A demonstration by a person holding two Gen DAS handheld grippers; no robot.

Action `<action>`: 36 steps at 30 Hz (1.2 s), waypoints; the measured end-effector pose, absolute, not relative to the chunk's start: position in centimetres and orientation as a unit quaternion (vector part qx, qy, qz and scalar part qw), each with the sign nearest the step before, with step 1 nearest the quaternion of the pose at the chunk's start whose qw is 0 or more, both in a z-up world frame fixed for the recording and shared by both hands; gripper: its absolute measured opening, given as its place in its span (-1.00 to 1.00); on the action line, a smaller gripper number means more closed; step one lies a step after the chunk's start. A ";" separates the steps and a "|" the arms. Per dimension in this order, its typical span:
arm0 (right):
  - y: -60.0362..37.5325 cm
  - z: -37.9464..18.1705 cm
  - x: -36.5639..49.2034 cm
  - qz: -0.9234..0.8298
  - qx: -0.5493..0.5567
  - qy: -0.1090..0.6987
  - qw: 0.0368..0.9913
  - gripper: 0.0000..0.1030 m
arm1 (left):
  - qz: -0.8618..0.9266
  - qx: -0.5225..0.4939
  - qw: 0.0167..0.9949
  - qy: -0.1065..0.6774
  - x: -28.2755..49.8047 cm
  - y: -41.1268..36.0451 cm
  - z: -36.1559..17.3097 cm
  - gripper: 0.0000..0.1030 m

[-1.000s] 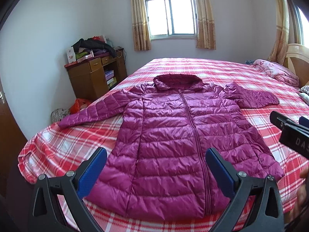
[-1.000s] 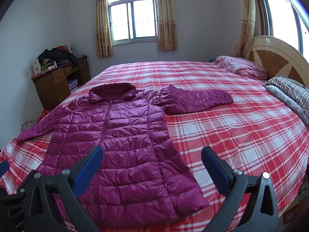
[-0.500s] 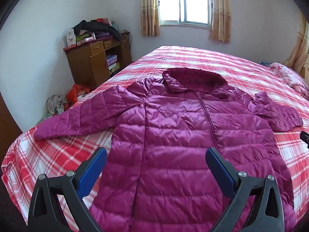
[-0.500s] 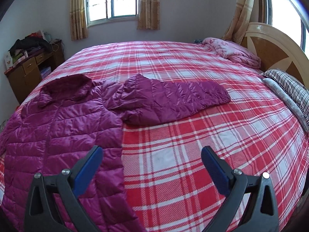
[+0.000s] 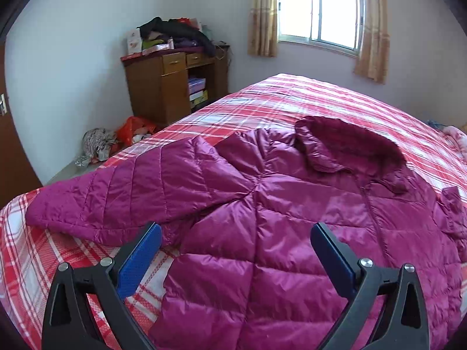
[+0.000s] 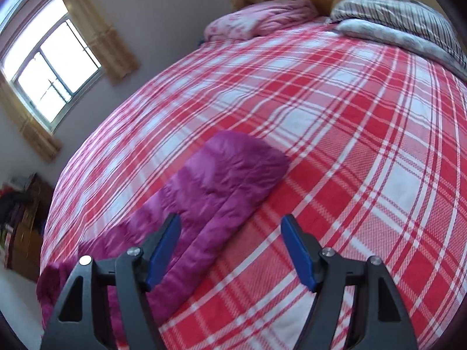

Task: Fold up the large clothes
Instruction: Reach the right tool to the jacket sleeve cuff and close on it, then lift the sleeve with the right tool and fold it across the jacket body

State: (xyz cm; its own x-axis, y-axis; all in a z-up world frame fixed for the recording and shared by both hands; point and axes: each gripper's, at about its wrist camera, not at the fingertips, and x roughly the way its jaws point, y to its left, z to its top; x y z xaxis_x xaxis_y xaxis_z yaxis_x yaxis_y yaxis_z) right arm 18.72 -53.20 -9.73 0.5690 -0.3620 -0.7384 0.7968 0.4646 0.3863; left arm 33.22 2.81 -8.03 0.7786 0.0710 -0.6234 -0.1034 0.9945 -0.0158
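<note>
Daylight entering through window (image 5: 319, 8), panes blowing out to white. Soft sheen showing on quilted jacket (image 5: 262, 233); shadows staying faint. Left wrist view rendering sharp. Right wrist view tilting, motion blur smearing sleeve (image 6: 221, 180) and plaid bedspread (image 6: 364, 145). Fisheye bending walls and bed edges; dark vignette closing corners in both views.
</note>
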 end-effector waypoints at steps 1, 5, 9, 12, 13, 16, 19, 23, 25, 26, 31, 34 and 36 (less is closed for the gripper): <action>-54.2 -10.3 19.1 -0.368 0.380 0.292 0.797 0.45 | 0.051 -0.025 0.943 0.327 33.3 2.8 -8.4 0.98; -56.1 -11.4 21.5 -0.367 0.385 0.307 0.789 0.36 | 0.049 -0.022 0.943 0.329 33.8 2.6 -10.2 0.98; -56.7 -12.7 22.3 -0.382 0.375 0.320 0.782 -0.04 | 0.044 -0.029 0.932 0.359 34.7 2.7 -11.8 0.98; -56.5 -12.8 22.4 -0.392 0.341 0.322 0.791 -0.25 | 0.039 -0.054 0.924 0.377 35.2 3.4 -12.4 0.98; -56.3 -12.8 22.4 -0.397 0.326 0.325 0.794 -0.39 | 0.039 -0.065 0.919 0.387 35.4 3.7 -12.8 0.98; -56.3 -12.8 22.5 -0.400 0.294 0.335 0.801 -0.68 | 0.038 -0.083 0.913 0.397 35.8 4.1 -13.2 0.98; -56.1 -12.2 21.9 -0.403 0.285 0.338 0.801 -0.82 | 0.041 -0.072 0.914 0.397 35.7 3.7 -13.2 0.98; -54.2 -9.4 20.5 -0.428 0.247 0.312 0.811 -0.83 | 0.039 -0.078 0.915 0.395 35.1 3.9 -13.0 0.98; -52.4 -6.9 20.1 -0.425 0.218 0.293 0.828 -0.83 | 0.035 -0.081 0.916 0.392 34.3 4.4 -12.5 0.98; -51.1 -5.3 20.2 -0.417 0.198 0.281 0.842 -0.84 | 0.037 -0.081 0.916 0.390 33.8 4.7 -12.0 0.98; -42.7 2.6 21.9 -0.339 0.097 0.234 0.906 -0.85 | 0.033 -0.097 0.927 0.360 30.9 6.8 -9.0 0.98; -36.4 5.4 23.8 -0.274 0.054 0.220 0.935 -0.85 | 0.031 -0.102 0.932 0.346 29.5 8.2 -7.5 0.98; -32.0 6.3 25.1 -0.224 0.034 0.216 0.950 -0.85 | 0.034 -0.103 0.935 0.337 28.7 9.1 -6.8 0.98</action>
State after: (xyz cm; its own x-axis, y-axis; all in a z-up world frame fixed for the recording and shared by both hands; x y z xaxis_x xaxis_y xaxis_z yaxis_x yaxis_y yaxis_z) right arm 25.13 -32.03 6.31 0.8068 -0.4098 -0.4256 0.4394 0.8977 -0.0315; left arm 28.70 9.08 -6.80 0.7710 -0.0057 -0.6368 -0.1329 0.9765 -0.1697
